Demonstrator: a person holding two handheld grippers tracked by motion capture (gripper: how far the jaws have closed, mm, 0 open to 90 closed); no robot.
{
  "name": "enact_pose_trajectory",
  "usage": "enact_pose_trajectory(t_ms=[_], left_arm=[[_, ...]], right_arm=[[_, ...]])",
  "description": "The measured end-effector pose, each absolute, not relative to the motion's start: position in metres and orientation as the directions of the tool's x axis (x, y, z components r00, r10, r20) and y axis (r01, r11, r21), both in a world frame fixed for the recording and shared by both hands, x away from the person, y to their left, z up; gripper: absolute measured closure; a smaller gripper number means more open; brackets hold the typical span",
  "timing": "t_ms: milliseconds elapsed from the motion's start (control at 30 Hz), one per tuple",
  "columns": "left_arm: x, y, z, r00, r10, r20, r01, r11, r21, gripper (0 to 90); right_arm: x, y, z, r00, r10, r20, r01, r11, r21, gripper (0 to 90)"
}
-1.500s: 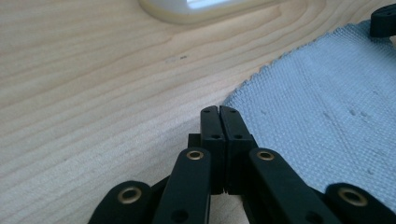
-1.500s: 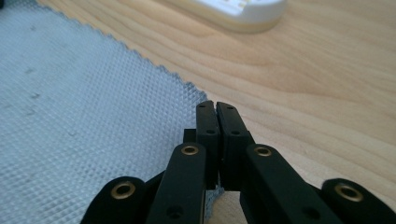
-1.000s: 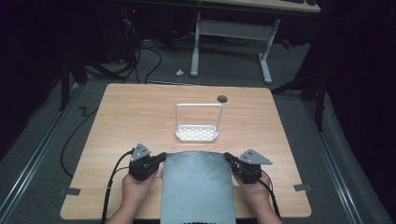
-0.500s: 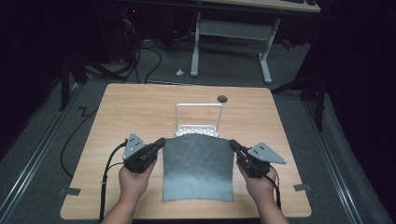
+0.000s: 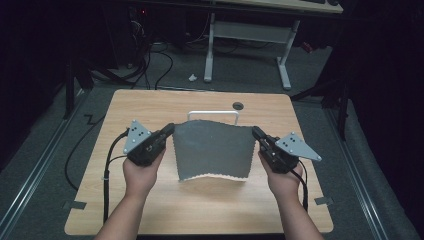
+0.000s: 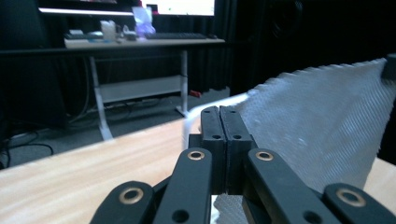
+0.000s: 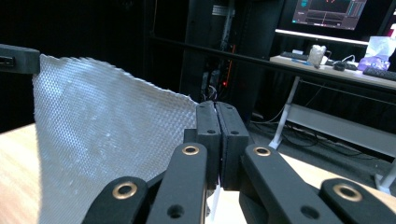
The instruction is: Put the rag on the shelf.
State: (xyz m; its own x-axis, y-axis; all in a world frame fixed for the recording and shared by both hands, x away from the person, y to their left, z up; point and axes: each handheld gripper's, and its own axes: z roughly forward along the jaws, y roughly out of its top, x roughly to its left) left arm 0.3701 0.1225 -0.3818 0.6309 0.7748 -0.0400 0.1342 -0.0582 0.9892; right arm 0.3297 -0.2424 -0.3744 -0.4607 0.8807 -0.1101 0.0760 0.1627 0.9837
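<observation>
A grey waffle-textured cloth (image 5: 212,150) hangs spread in the air above the table, its zigzag lower edge free. My left gripper (image 5: 171,128) is shut on the cloth's upper left corner and my right gripper (image 5: 255,131) is shut on its upper right corner. In the left gripper view the closed jaws pinch the cloth (image 6: 317,126), which stretches off to the right. The right gripper view has the cloth (image 7: 102,140) stretching left toward the other gripper's jaw tip. A white wire rack (image 5: 214,114) stands behind the cloth, mostly hidden by it.
The wooden table (image 5: 150,105) has a round cable hole (image 5: 238,105) near its far edge. Beyond it stands a white-legged desk (image 5: 247,35) with cables on the floor. Grey floor surrounds the table on both sides.
Both grippers have lifted and moved forward with the cloth. It lay flat on the table's near edge a second ago; now it hangs upright in front of the wire rack.
</observation>
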Motion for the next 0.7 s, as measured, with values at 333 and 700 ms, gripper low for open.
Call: enact_pose_trajectory(t_ms=[333, 700], left_arm=[[0.396, 0.121, -0.354, 0.599, 0.801, 0.006, 0.091, -0.076, 0.993, 89.9], [0.427, 0.109, -0.328, 0.571, 0.818, 0.074, 0.065, -0.135, 0.989, 89.9]], right_arm=[[0.355, -0.240, -0.354, -0.442, 0.891, -0.103, 0.052, 0.140, 0.989, 90.0], [0.386, -0.244, -0.327, -0.428, 0.895, -0.126, 0.061, 0.167, 0.984, 90.0]])
